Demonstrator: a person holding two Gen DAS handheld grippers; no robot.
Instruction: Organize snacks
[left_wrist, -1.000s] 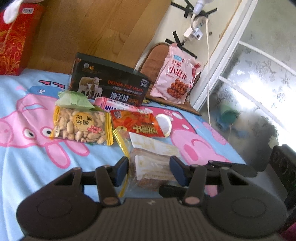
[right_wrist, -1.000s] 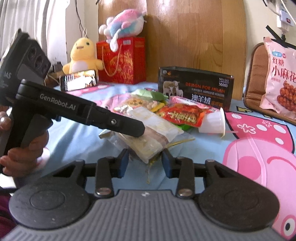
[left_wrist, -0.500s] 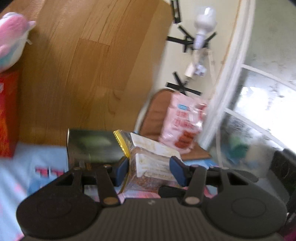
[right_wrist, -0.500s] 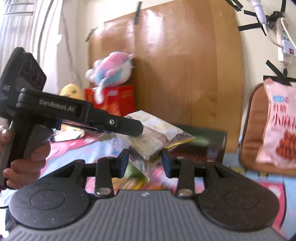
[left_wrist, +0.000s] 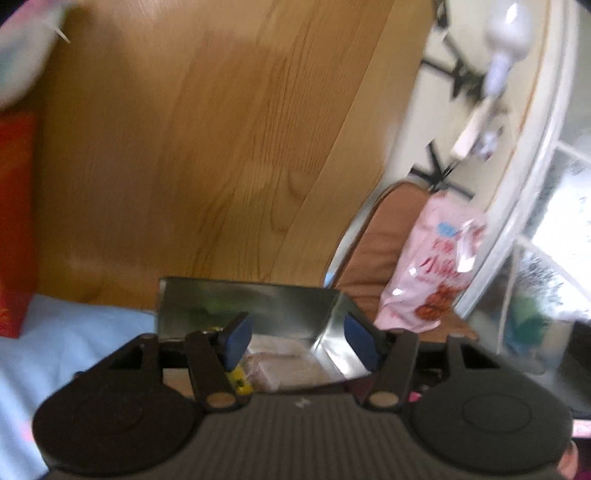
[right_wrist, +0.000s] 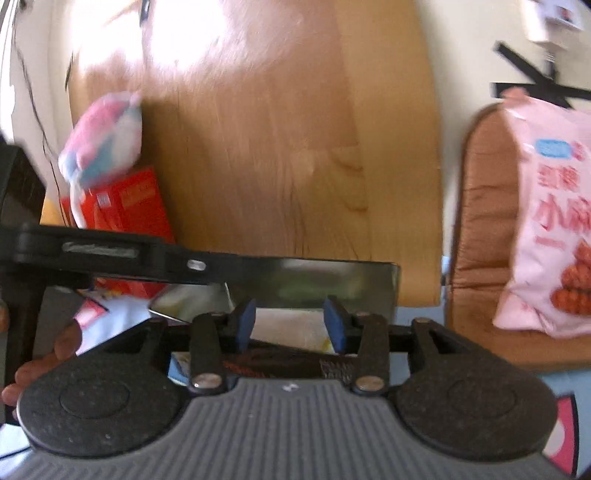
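Observation:
A dark open box (left_wrist: 251, 299) with a shiny inside stands on the bed against the wooden headboard. A clear packet of brown snack bars (left_wrist: 280, 363) lies inside it. My left gripper (left_wrist: 299, 343) hovers over the box with its jaws apart and nothing between them. My right gripper (right_wrist: 291, 325) is also open over the same box (right_wrist: 314, 280), above the pale packet (right_wrist: 291, 328). The left gripper's arm (right_wrist: 110, 254) crosses the right wrist view at the left.
A pink snack bag (left_wrist: 432, 266) leans on a brown cushion (left_wrist: 384, 236) at the right; it also shows in the right wrist view (right_wrist: 550, 236). A red gift bag (right_wrist: 125, 199) with a plush toy (right_wrist: 103, 144) stands at the left. Blue bedsheet (left_wrist: 66, 332) surrounds the box.
Both grippers carried the snack-bar packet from the bed up to the box. Their jaws have opened and the packet now lies in the box.

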